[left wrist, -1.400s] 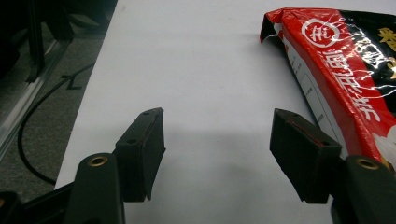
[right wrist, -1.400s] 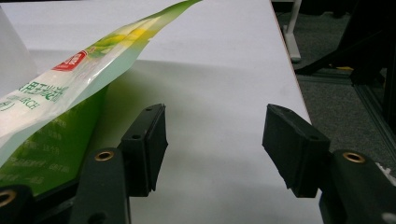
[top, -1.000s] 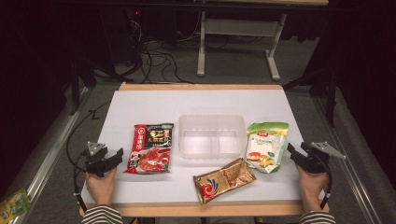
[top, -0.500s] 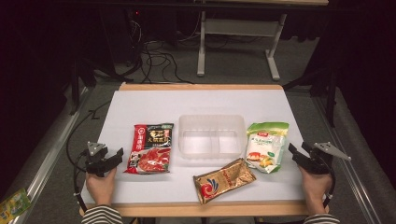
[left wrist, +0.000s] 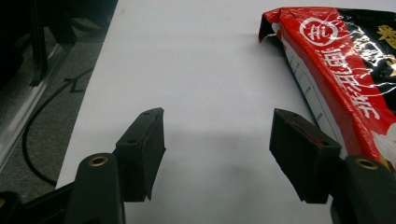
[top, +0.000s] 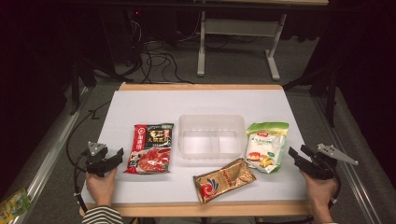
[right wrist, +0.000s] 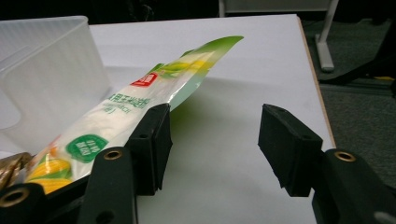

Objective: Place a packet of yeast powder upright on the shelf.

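Observation:
On the white table top (top: 201, 105) a clear two-compartment container (top: 211, 135) stands in the middle. Left of it lies a red and black packet (top: 152, 148), right of it a green and white packet (top: 266, 147), and in front of it a gold packet (top: 224, 179). My left gripper (top: 117, 157) rests open just left of the red packet (left wrist: 345, 79), its jaws (left wrist: 217, 140) empty. Beside the green packet (right wrist: 140, 98), my right gripper (top: 297, 150) is open; its jaws (right wrist: 215, 135) have just been closing a little with nothing between them.
The table's wooden front edge (top: 205, 208) runs between the person's two hands. Cables (top: 154, 51) and a metal desk frame (top: 233, 42) lie on the floor beyond the far edge. The container wall (right wrist: 46, 70) rises left of the green packet in the right gripper view.
The right gripper has lifted a little and drifted slightly to the right, with its jaws a bit narrower. The left gripper and all the packets have stayed put.

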